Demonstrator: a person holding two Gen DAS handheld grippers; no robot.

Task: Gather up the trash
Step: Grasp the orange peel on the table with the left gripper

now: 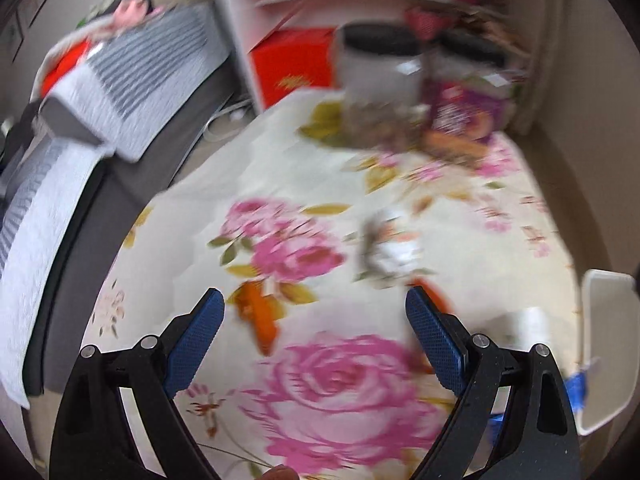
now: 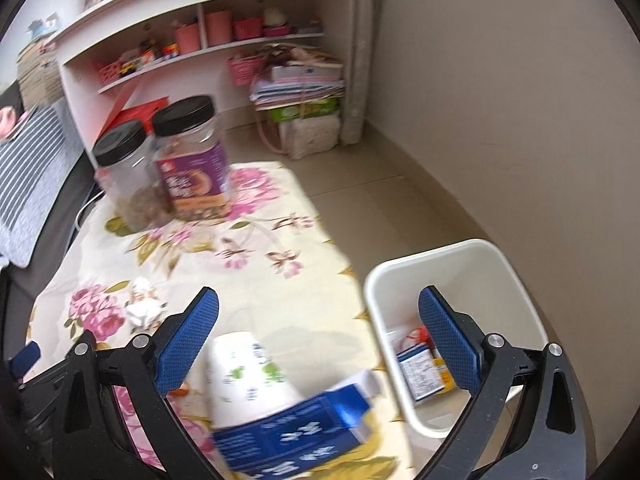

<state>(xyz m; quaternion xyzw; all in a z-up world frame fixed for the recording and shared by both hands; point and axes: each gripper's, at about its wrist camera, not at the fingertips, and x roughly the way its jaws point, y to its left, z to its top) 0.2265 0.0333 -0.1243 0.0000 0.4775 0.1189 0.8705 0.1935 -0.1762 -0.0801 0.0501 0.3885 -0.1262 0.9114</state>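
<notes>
Crumpled, seemingly paper wad [image 1: 390,246] on floral cloth [image 1: 320,380].

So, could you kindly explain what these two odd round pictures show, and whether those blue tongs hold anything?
They are handheld tools, not a robot: a person carries one gripper in each hand, each with a fisheye camera looking along its blue fingers. The left gripper hangs open and empty over the flowered cloth, near a crumpled white wrapper. The right gripper, also open and empty, looks at a white paper cup, a blue carton and a white plastic bin with some trash already inside.
</notes>
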